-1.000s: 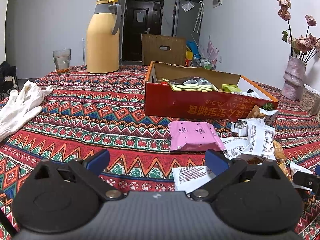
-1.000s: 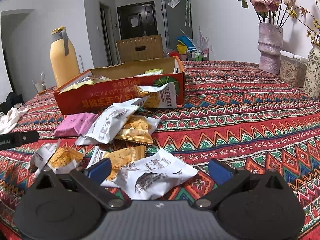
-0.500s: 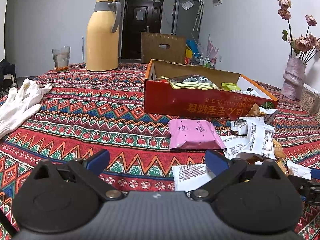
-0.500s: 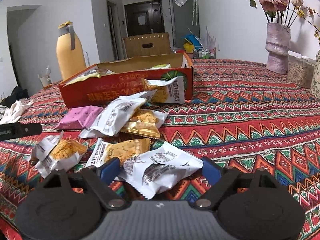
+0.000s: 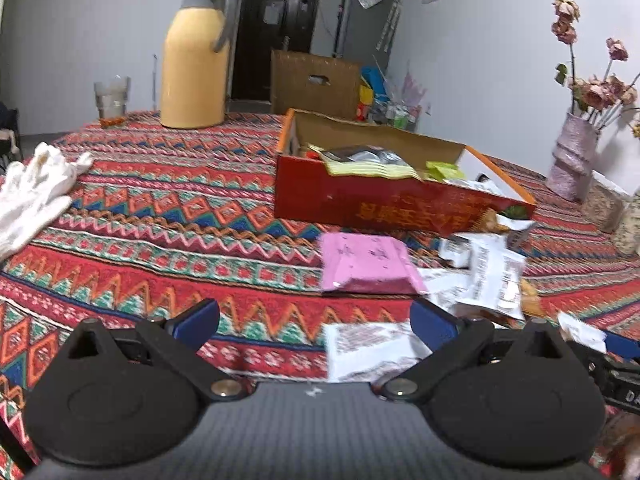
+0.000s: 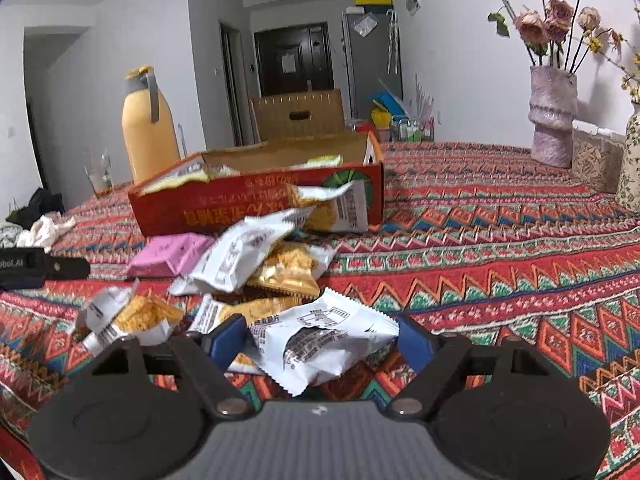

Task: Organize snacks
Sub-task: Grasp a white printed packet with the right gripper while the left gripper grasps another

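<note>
An open red cardboard box (image 5: 384,204) (image 6: 240,204) holding several snack packets stands mid-table. In front of it lie a pink packet (image 5: 366,264) (image 6: 170,254) and a loose pile of white and gold packets (image 6: 256,256). My right gripper (image 6: 320,340) is closing its jaws, and both blue pads press the sides of a white snack packet (image 6: 332,332), which bulges between them. My left gripper (image 5: 316,318) stands open low over the tablecloth with nothing held; another white packet (image 5: 368,344) lies just beside its right finger.
A yellow thermos (image 5: 196,64) and a glass (image 5: 112,94) stand at the far left. White gloves (image 5: 32,196) lie on the left edge. A vase of dried roses (image 6: 552,120) stands far right. The patterned tablecloth (image 6: 500,248) stretches right of the pile.
The right gripper's jaws have narrowed from wide open onto the white packet, which now bulges. The left gripper stays open in the same place.
</note>
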Demonstrator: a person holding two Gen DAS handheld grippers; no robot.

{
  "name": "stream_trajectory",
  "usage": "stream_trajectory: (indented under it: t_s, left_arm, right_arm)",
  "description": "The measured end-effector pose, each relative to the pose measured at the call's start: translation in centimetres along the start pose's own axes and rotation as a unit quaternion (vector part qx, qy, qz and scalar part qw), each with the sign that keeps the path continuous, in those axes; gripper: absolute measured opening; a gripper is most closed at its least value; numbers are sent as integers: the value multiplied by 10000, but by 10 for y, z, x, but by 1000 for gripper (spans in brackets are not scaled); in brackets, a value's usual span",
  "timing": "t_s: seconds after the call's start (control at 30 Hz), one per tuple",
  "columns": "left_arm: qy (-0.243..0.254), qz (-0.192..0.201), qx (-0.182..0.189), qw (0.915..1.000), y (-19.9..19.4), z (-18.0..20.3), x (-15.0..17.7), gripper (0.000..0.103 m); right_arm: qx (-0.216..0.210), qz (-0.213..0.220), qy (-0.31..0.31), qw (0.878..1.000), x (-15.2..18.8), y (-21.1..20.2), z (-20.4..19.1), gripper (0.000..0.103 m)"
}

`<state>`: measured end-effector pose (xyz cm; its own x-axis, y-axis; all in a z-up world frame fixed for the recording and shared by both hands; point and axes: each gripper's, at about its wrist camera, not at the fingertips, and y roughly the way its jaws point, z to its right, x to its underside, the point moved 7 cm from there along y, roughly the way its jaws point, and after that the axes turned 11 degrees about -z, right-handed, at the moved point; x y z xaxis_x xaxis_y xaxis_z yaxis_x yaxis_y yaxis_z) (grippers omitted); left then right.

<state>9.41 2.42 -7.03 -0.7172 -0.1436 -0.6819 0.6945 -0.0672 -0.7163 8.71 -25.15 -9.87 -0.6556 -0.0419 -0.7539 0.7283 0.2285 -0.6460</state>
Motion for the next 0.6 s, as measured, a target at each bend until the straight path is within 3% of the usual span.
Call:
stream_trajectory:
  t_s: [0.2,0.43,0.6]
  left_arm:
    - [176,-332,162,9992,10,20,7,103]
    - [-126,-750,71,9971,32,15,12,103]
    - [-118,-743,-140,9971,32,5,10,89]
  right_arm:
    - [-28,147,91,9998,-2,-7,7,80]
    - [-102,160,209,9996,0,-6,14,80]
    - [-165,153,239,9995,1,-4,16,81]
